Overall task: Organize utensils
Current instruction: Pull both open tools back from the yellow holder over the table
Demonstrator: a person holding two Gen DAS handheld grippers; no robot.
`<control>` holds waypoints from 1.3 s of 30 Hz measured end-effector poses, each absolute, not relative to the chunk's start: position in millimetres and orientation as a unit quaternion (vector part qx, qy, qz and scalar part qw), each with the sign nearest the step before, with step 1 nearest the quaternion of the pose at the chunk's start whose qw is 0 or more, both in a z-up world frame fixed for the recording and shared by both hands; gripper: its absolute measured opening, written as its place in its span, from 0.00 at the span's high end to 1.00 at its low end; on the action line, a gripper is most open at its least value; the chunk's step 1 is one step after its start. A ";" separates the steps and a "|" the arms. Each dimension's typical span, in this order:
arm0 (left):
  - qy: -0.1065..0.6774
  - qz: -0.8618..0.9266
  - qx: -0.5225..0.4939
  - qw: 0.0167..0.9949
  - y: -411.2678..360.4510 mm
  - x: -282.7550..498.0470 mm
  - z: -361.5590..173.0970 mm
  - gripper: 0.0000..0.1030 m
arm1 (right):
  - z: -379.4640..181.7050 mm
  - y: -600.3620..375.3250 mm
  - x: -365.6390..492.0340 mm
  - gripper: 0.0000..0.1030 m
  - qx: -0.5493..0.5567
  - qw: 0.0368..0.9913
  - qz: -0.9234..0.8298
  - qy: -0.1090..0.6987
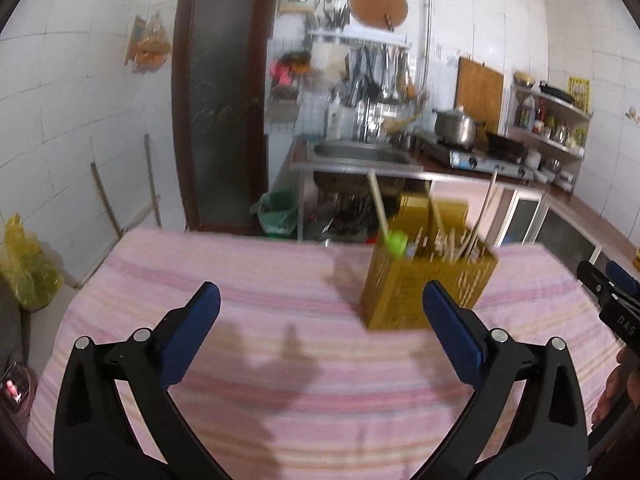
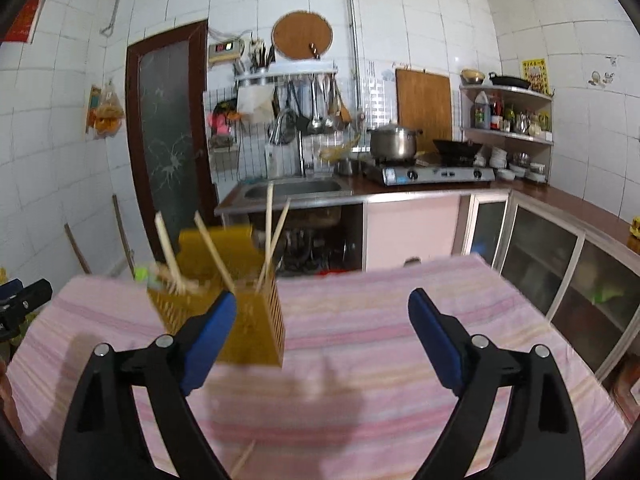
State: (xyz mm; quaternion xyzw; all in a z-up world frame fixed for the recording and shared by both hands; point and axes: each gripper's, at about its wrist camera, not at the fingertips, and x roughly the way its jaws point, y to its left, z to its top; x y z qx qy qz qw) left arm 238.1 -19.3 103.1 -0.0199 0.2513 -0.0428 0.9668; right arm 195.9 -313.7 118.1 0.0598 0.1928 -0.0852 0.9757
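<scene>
left claw (image 1: 320, 308): black curved plastic arms, blue fingertip pads (image 1: 204, 304), round silver screws | right claw (image 2: 322, 314): same black arms, blue pads, silver screws, white lettering on body

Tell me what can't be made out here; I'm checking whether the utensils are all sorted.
- Utensil holder contents: motion blur in both views; chopsticks can't be counted.
- Green-tipped utensil: blurred, type unclear.
- Thin stick on the tablecloth: partly hidden between the right gripper's arms.
- Holder's base: left gripper's finger covers one corner.
</scene>
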 end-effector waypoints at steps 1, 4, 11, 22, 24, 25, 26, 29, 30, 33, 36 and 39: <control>0.256 -0.039 -0.017 0.966 -17.7 234.1 96.5 0.05 | 111.2 -310.2 193.3 0.16 0.058 0.974 -0.084 0.201; 0.277 -0.028 -0.009 0.961 -10.5 222.7 73.7 0.05 | 88.5 -296.1 184.0 0.16 0.050 0.969 -0.077 0.228; 0.308 -0.009 -0.003 0.951 0.5 208.6 36.5 0.05 | 46.7 -265.9 168.6 0.16 0.030 0.960 -0.061 0.270; 0.346 0.002 0.012 0.938 -7.4 200.8 2.4 0.05 | 14.7 -253.0 166.1 0.16 0.060 0.941 -0.065 0.327; 0.354 0.001 0.013 0.935 -10.7 200.8 -2.4 0.05 | 9.1 -249.1 167.4 0.16 0.060 0.937 -0.066 0.337; 0.357 0.000 0.014 0.934 -11.9 199.9 -4.2 0.05 | 6.7 -247.2 169.4 0.16 0.058 0.935 -0.065 0.343; 0.359 0.000 0.018 0.933 -14.4 199.8 -5.3 0.05 | 4.7 -244.5 172.4 0.16 0.053 0.933 -0.064 0.351; 0.358 0.012 0.041 0.933 -20.4 199.1 -7.5 0.05 | -5.3 -236.7 181.8 0.21 0.045 0.923 -0.065 0.377; 0.358 0.014 0.044 0.933 -20.5 199.1 -8.0 0.05 | -9.2 -234.4 185.0 0.27 0.047 0.918 -0.063 0.388; 0.366 0.016 0.035 0.930 -16.8 200.4 -10.7 0.05 | -15.0 -232.0 192.3 0.43 0.055 0.909 -0.052 0.410; 0.372 0.014 0.019 0.928 -11.7 201.7 -12.2 0.05 | -21.2 -227.4 198.2 0.53 0.055 0.900 -0.049 0.431; 0.376 0.014 0.017 0.926 -12.1 202.0 -13.3 0.05 | -23.3 -222.1 201.8 0.58 0.043 0.896 -0.056 0.439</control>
